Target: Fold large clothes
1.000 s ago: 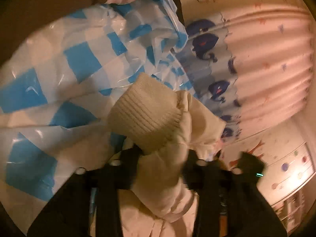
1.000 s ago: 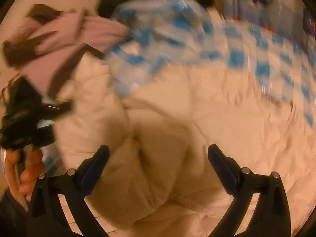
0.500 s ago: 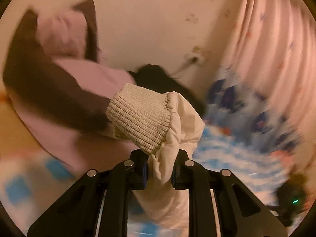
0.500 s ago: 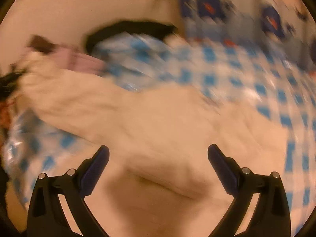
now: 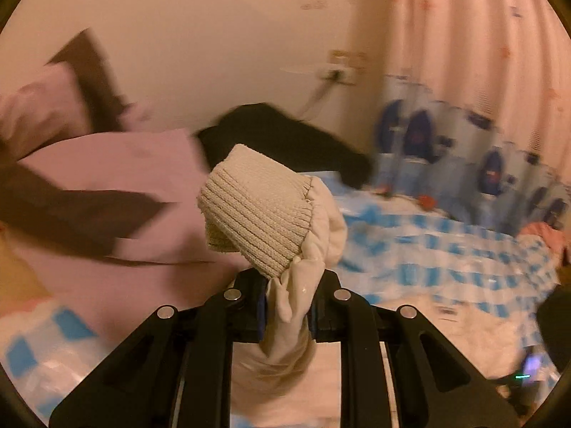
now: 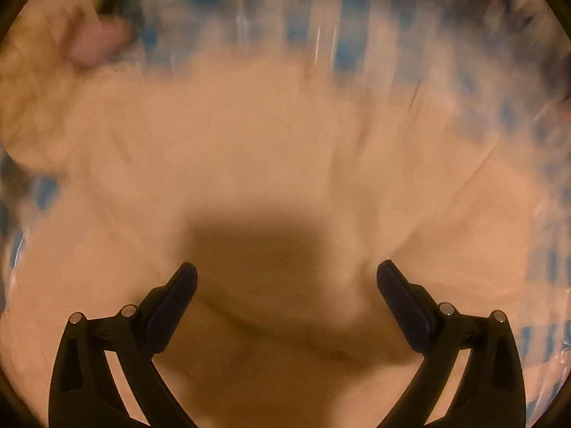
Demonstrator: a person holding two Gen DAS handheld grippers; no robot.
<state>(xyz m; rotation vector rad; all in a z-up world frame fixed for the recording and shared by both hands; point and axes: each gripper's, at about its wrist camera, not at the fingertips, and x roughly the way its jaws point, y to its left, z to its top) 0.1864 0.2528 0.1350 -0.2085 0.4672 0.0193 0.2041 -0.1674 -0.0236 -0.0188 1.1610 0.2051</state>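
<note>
Broadly, a glossy blue-and-white checked plastic sheet [image 5: 446, 249] covers the surface under everything, crinkled and shiny where the light catches it. Over it in the right wrist view spreads the large cream padded garment [image 6: 285, 149], soft and creased, filling most of the frame, though blur hides its outline. Beyond, in the left wrist view, hang pleated pink curtains [image 5: 464, 35], with a pale blue cloth printed with dark blue shapes [image 5: 446, 149] below them. To the left lies a smooth pink pillow with dark brown bands [image 5: 117, 178], and behind it a crumpled black cloth [image 5: 285, 139] sits against the wall. The left tongs [image 5: 285, 312] are clenched on the garment's gathered sleeve, whose ribbed knitted beige cuff [image 5: 257, 210] stands up just above the fingers, bulging and rounded. The right tongs [image 6: 285, 285] are spread wide and hold nothing, hovering above a shadowed fold of the garment
</note>
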